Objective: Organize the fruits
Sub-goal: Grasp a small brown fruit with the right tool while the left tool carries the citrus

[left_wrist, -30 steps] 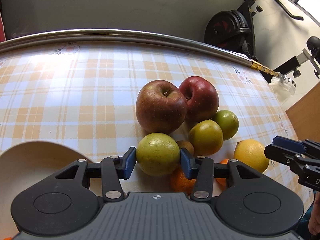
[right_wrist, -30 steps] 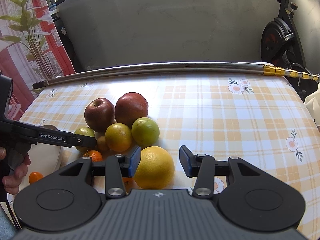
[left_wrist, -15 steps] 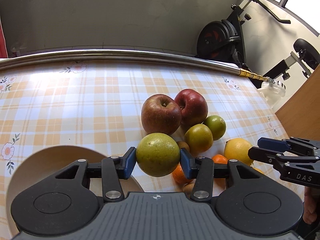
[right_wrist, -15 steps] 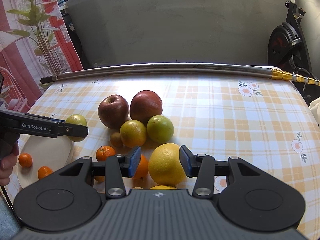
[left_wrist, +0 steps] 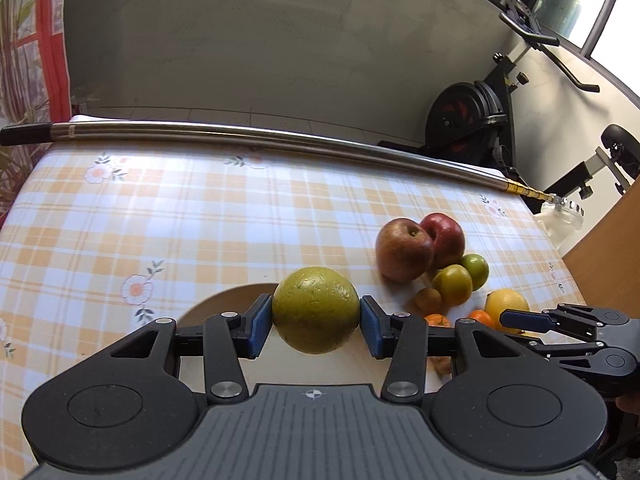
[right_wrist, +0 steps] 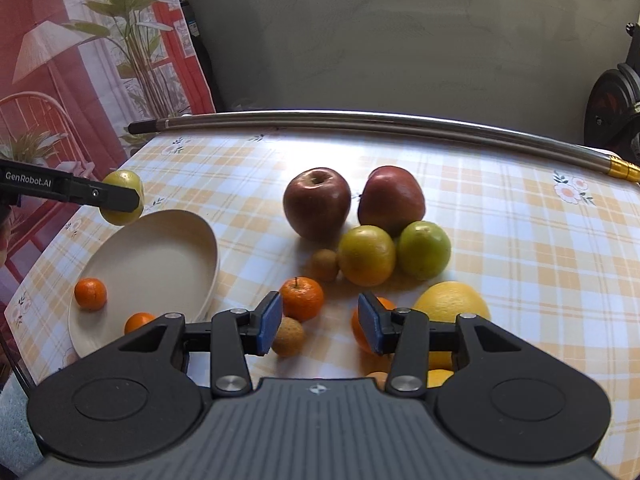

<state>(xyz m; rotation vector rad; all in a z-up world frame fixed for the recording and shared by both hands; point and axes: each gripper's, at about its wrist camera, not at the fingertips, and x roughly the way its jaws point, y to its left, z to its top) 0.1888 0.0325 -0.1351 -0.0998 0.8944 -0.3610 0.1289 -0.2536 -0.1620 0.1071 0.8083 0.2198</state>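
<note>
Daylight is coming thru a window point(left_wrist: 576, 4) far right, w/ an exercise bike point(left_wrist: 472, 120) standing below; a grey wall point(left_wrist: 280, 40) is running behind, red curtain point(right_wrist: 60, 80) hanging left.

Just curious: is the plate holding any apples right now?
No, the plate holds only two small oranges; both apples sit on the tablecloth.

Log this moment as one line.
left gripper: shut on green fruit, above plate | right gripper: open, empty

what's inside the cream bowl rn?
Two small oranges lie in the cream bowl; the right gripper's body covers its near edge, contents there unknown.
</note>
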